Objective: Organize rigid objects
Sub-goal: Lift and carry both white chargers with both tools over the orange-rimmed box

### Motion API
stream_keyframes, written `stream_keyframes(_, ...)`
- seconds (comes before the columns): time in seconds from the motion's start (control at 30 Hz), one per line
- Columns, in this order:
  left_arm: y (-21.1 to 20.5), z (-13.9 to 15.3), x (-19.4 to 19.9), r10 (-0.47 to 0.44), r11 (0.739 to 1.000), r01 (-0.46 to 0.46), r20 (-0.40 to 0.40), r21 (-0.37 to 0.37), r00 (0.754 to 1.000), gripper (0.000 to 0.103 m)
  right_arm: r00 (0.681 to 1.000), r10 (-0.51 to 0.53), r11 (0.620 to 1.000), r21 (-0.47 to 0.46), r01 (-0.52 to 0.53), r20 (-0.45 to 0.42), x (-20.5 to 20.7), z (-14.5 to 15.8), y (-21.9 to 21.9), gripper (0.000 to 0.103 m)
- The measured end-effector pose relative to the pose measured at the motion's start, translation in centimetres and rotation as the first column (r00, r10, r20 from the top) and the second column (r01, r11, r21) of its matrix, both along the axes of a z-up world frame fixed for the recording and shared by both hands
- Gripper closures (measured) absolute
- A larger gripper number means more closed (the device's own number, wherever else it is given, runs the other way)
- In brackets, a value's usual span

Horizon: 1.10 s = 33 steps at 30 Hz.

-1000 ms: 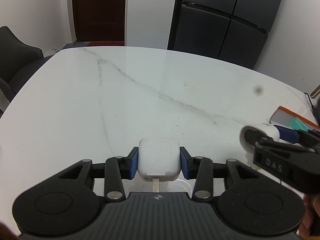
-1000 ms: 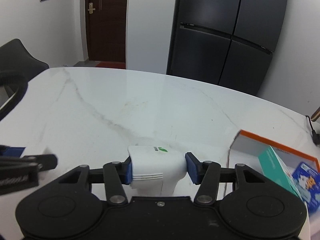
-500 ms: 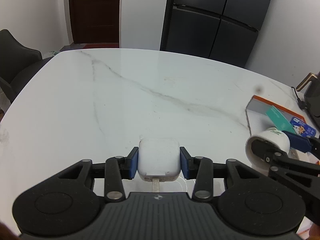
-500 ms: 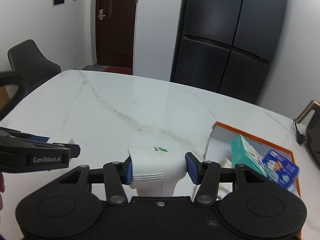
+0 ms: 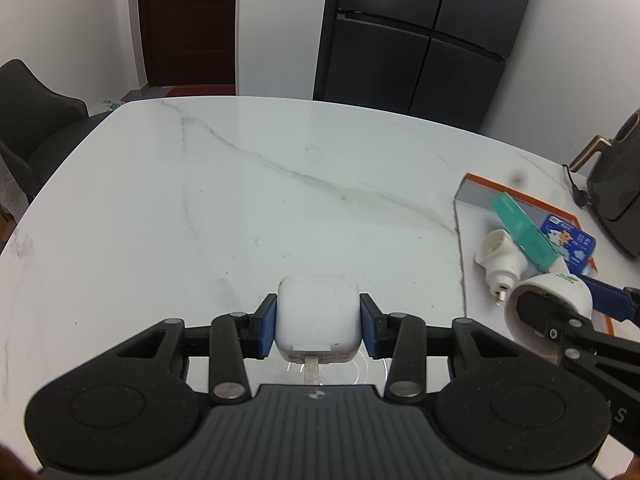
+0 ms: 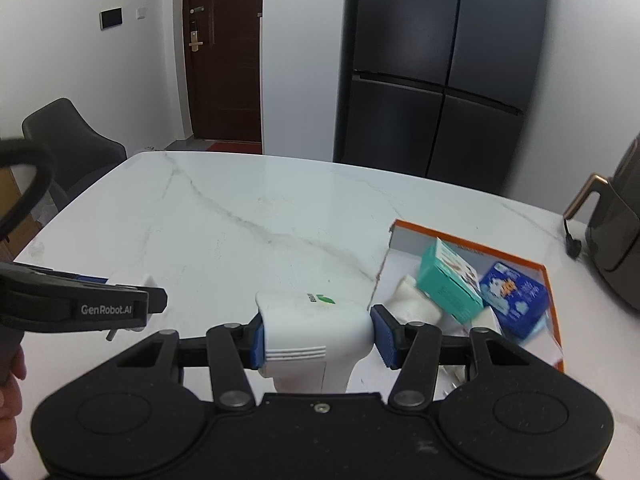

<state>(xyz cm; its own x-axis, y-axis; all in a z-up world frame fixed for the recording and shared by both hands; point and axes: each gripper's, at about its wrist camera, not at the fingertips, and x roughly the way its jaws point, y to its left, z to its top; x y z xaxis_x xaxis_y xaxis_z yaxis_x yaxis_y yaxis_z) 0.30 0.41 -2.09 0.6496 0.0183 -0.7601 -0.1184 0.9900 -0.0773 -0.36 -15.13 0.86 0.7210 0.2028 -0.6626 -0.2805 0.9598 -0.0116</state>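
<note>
My left gripper [image 5: 318,326] is shut on a white square charger [image 5: 317,316], held above the marble table [image 5: 200,208]. My right gripper [image 6: 316,336] is shut on a white plug-in device with a green logo [image 6: 314,326], held just left of the orange-rimmed tray [image 6: 460,240]. In the left wrist view that device [image 5: 552,296] hangs over the tray's [image 5: 480,192] near left part. The tray holds a teal box [image 6: 446,280], a blue packet [image 6: 514,300] and a white adapter [image 5: 500,256]. The left gripper shows at the left in the right wrist view [image 6: 132,304].
A dark air fryer [image 6: 616,240] with a cord stands at the table's right edge behind the tray. A black fridge [image 5: 420,40] and a brown door are behind the table. A dark chair [image 5: 28,120] stands at the far left.
Both grippers have risen and moved toward the right. The tray has come fully into both views, and the right gripper's device now hangs by the tray's left side.
</note>
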Motion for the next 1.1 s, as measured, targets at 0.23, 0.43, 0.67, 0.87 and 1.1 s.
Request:
stream_keyframes(0.23, -1.7, 0.2, -1.1, -0.041, 0.999, 0.041, 0.003, -0.007, 0.999, 0.061, 1.0, -0.01, 1.0, -0.001, 0.01, 0.023, -2.1, 0.5, -1.3, 0.04)
stream_keyframes(0.43, -3.4, 0.5, -1.7, -0.091, 0.996, 0.092, 0.01, -0.006, 0.996, 0.061, 0.998, -0.04, 0.999, 0.008, 0.04, 0.039, -3.5, 1.0, -2.4, 0.04)
stream_keyframes(0.67, -5.6, 0.6, -1.8, -0.151, 0.988, 0.152, 0.021, -0.003, 0.988, 0.061, 0.995, -0.081, 0.997, 0.01, 0.081, 0.052, -5.0, 1.4, -3.9, 0.04)
stream_keyframes(0.87, -7.4, 0.2, -2.1, -0.193, 0.981, 0.194, 0.015, -0.003, 0.981, 0.061, 0.99, -0.131, 0.991, 0.014, 0.13, 0.049, -5.8, 1.3, -5.8, 0.04)
stream_keyframes(1.1, -9.5, -0.1, -2.7, -0.247, 0.969, 0.247, 0.004, -0.007, 0.969, 0.061, 0.982, -0.186, 0.982, 0.015, 0.186, 0.038, -6.9, 1.0, -8.2, 0.04)
